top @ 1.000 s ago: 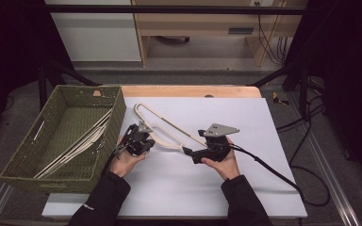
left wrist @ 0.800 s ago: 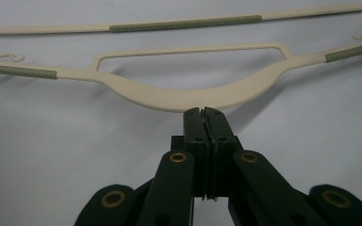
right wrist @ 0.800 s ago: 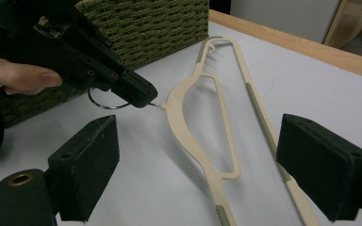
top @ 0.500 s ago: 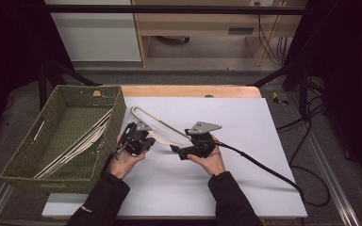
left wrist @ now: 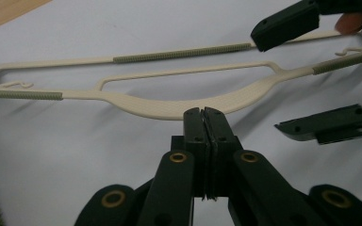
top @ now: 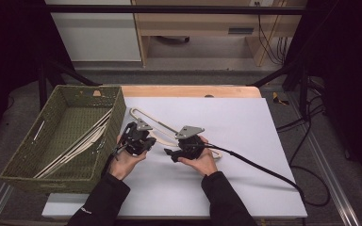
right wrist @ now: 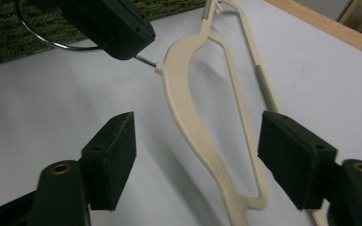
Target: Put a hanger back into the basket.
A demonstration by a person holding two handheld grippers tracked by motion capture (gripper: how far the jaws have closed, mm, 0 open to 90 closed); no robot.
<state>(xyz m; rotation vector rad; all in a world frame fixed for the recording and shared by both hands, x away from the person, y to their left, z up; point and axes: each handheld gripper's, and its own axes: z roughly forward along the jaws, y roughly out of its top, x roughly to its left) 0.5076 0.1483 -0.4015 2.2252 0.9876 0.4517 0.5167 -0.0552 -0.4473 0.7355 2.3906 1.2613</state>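
Note:
A cream plastic hanger (top: 160,139) lies flat on the white table sheet (top: 245,127). My left gripper (top: 150,141) is shut on the hanger at its neck, where the metal hook (right wrist: 52,43) joins the body; its jaws (left wrist: 204,113) press together there. My right gripper (top: 169,153) is open, one jaw on each side of the hanger's shoulder arm (right wrist: 188,108), and no pad touches it. Its jaws have just been closing, with the arm between them. In the left gripper view, the right gripper (left wrist: 306,75) comes in from the right over the hanger's far end.
A green woven basket (top: 23,155) stands at the table's left and holds several cream hangers (top: 80,141). The right gripper's black cable (top: 264,169) trails off to the right over the sheet. A wooden strip (top: 188,91) runs along the far edge.
My right gripper has moved left along the hanger toward the left gripper and sunk lower, and its jaws stand narrower. The left gripper has stayed in place on the hanger.

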